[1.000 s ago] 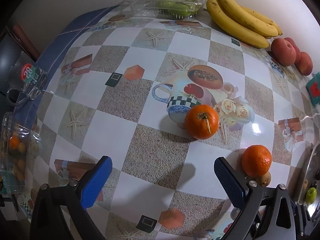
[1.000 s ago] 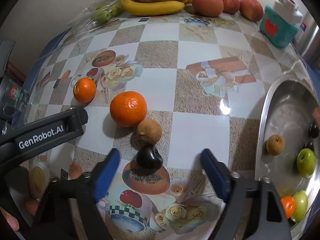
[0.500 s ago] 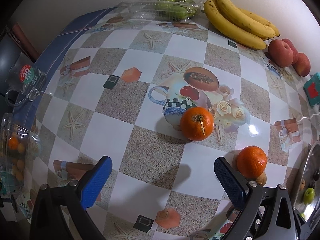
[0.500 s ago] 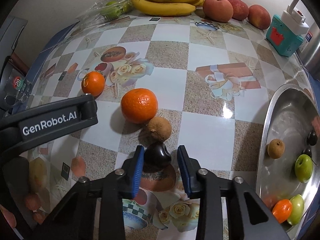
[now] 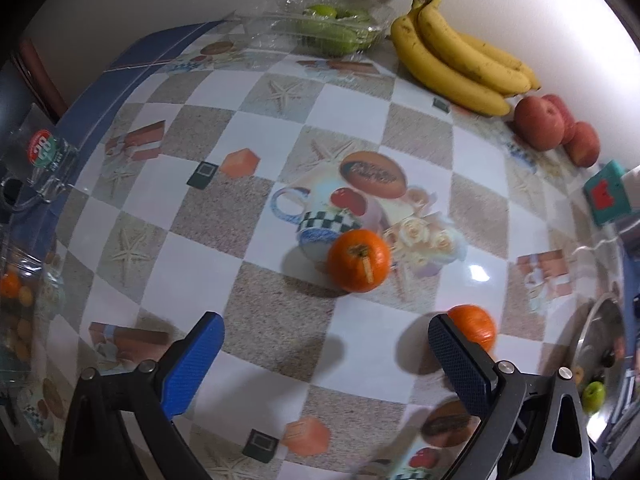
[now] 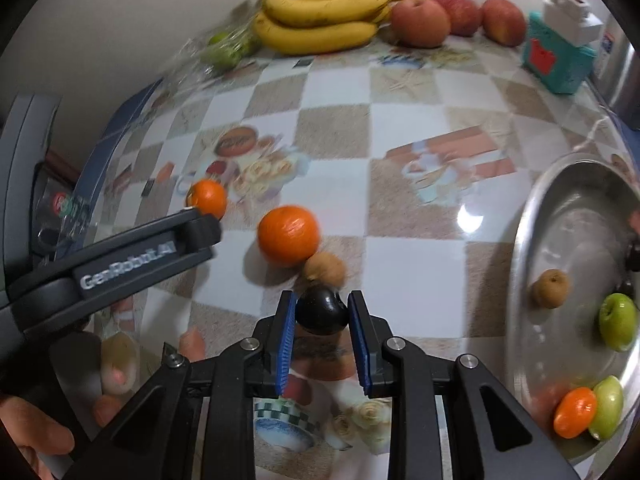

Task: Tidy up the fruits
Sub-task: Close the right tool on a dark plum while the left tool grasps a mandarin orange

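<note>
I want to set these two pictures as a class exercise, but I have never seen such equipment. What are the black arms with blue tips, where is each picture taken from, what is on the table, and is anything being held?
There is no robot here: a person holds a hand-operated two-finger gripper in each hand, and a wide-angle camera on each looks along its fingers. One picture comes from the left gripper, whose jaws stand wide apart over the patterned tablecloth with nothing between them. The other comes from the right gripper, whose blue pads have just closed on a small dark fruit.

On the table lie two oranges, a small brown fruit, bananas, red apples and bagged green fruit. A metal bowl to the right already holds several small fruits.
</note>
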{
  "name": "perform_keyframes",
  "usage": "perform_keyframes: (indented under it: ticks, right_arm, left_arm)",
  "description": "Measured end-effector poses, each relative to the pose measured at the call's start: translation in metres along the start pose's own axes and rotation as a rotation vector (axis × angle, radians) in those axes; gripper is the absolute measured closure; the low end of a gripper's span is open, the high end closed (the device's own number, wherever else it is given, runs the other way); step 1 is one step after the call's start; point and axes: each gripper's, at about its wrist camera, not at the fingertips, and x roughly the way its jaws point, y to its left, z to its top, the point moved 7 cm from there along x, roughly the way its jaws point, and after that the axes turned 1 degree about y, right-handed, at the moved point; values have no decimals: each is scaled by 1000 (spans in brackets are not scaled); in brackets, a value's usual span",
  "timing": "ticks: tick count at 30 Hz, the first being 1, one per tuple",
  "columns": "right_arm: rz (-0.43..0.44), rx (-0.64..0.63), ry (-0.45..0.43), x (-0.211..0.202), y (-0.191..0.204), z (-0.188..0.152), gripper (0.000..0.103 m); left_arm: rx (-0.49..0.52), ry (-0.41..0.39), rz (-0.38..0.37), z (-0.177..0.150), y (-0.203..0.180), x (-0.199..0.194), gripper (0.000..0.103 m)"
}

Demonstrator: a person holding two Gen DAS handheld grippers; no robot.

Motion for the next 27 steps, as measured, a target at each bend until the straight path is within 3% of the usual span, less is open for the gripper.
perform_keyframes:
  ticks: [6,12,14,17,21,25,27]
  right_arm:
    - [0,110,-31,-12,-31,4,75]
    - [27,192,-48,-19,-50,5,75]
    - [32,208,-52,-20,-54,5,75]
    - [37,222,-57,-23,-58,5,75]
    - [44,227,-61,-25,-59,5,75]
    - [47,225,-61,-25,-57,5,75]
    - [48,225,-62,-25,-57,5,75]
  left_arm:
    - [58,-12,-103,-2,-32,-4,4]
    - [100,-15,-197,-7,-58,-3,23]
    - [115,-6,-217,-10,-65,-2,37]
    - [126,4,-234,-12,-71,0,48]
    - [131,19,-249,-15,-75,4,49]
    - [147,28,-244,-17,-78,7,62]
    - [157,25,-237,-18,-78,6,62]
